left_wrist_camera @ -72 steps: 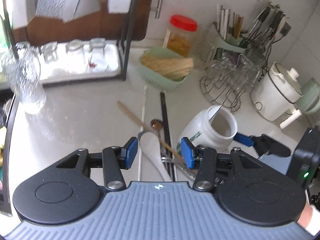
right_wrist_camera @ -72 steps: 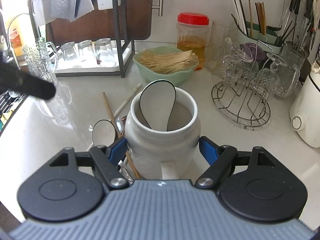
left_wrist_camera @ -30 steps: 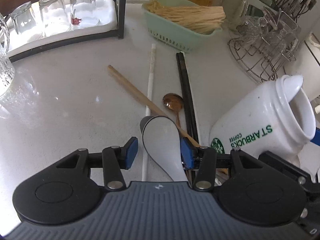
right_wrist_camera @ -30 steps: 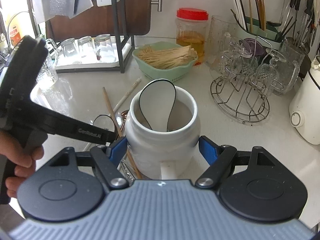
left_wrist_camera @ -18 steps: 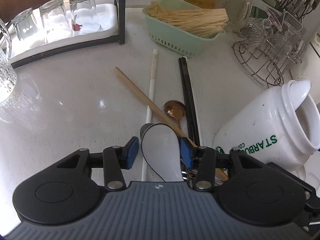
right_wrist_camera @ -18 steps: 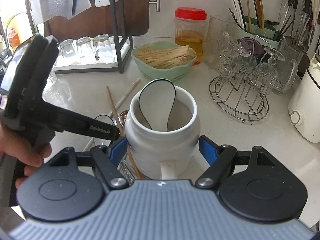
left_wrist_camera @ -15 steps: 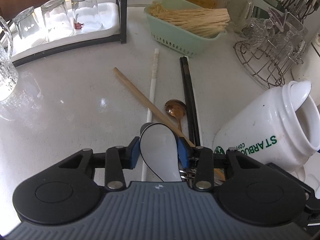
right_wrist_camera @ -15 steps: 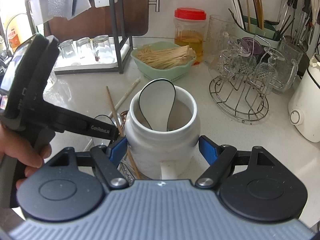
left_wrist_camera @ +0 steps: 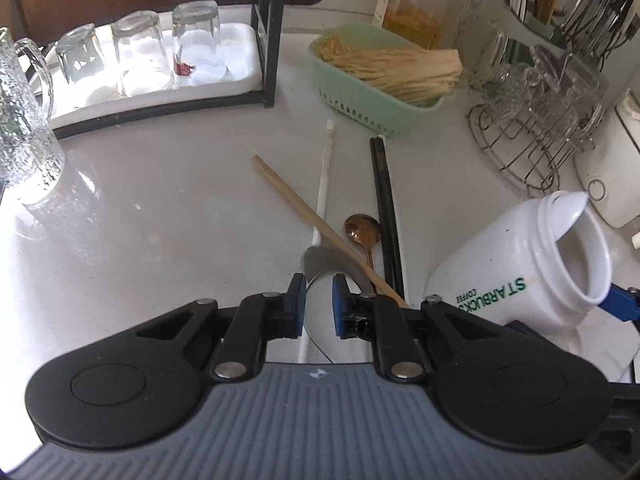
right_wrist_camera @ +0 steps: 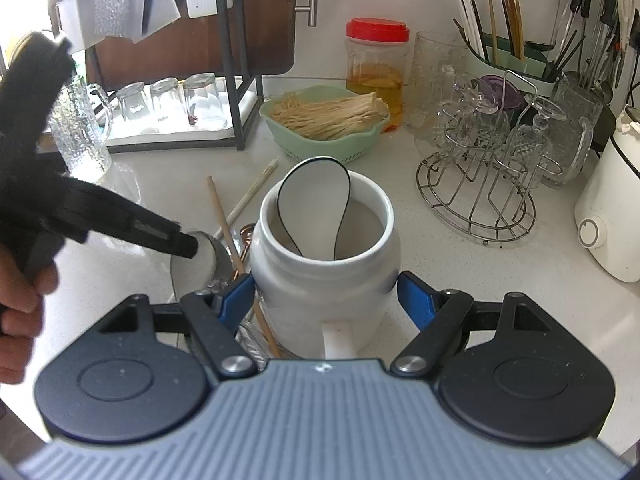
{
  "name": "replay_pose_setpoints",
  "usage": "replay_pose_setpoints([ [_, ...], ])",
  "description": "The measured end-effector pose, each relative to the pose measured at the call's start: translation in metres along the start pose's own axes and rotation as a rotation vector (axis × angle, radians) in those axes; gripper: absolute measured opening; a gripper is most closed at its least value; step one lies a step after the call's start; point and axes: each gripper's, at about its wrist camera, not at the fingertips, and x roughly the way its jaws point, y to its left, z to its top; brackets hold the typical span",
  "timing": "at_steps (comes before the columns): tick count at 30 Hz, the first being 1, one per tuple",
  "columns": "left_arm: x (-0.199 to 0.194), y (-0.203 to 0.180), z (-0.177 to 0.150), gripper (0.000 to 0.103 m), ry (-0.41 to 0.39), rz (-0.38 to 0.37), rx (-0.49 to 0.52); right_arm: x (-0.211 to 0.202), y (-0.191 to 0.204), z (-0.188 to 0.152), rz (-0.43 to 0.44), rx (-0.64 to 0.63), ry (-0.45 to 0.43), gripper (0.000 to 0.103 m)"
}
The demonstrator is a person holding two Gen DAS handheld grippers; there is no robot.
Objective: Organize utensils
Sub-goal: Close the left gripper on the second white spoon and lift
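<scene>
My right gripper (right_wrist_camera: 326, 294) is shut on the white Starbucks jar (right_wrist_camera: 325, 258), which holds one white spoon with a black rim (right_wrist_camera: 316, 200). The jar also shows in the left wrist view (left_wrist_camera: 516, 268). My left gripper (left_wrist_camera: 319, 300) is shut on a second white ceramic spoon (left_wrist_camera: 320, 320), tipped on its edge just above the counter. Next to it lie a wooden chopstick (left_wrist_camera: 316, 224), a white chopstick (left_wrist_camera: 325, 176), black chopsticks (left_wrist_camera: 384, 196) and a copper spoon (left_wrist_camera: 363, 232).
A green basket of sticks (left_wrist_camera: 384, 76) stands behind the utensils. A black rack with upturned glasses (left_wrist_camera: 160, 60) is at the back left, a glass mug (left_wrist_camera: 20, 120) at far left. A wire glass stand (right_wrist_camera: 480, 184), utensil holder (right_wrist_camera: 512, 52) and white appliance (right_wrist_camera: 612, 216) are at the right.
My left gripper has closed on the white spoon and tipped it up onto its edge. My right gripper and the jar have stayed still.
</scene>
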Motion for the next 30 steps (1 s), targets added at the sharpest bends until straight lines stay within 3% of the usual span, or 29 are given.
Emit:
replay_pose_setpoints([
  [7,-0.002,0.007,-0.008,0.013,0.006,-0.036,-0.015,-0.001,0.000,-0.002,-0.002,0.001,-0.008,0.081],
  [16,0.001,0.025,-0.016,0.018,0.044,-0.206,-0.044,-0.001,-0.001,-0.002,0.004,-0.002,-0.010,0.081],
  [18,0.006,0.029,-0.017,0.026,0.059,-0.234,-0.036,-0.001,-0.002,-0.002,0.004,0.000,-0.009,0.081],
  [25,0.021,0.028,-0.014,0.026,0.080,-0.301,0.039,0.000,-0.001,-0.001,0.004,-0.002,-0.002,0.081],
  [30,0.033,0.024,-0.010,0.026,0.106,-0.299,0.098,0.001,0.000,-0.001,0.002,-0.005,0.002,0.081],
])
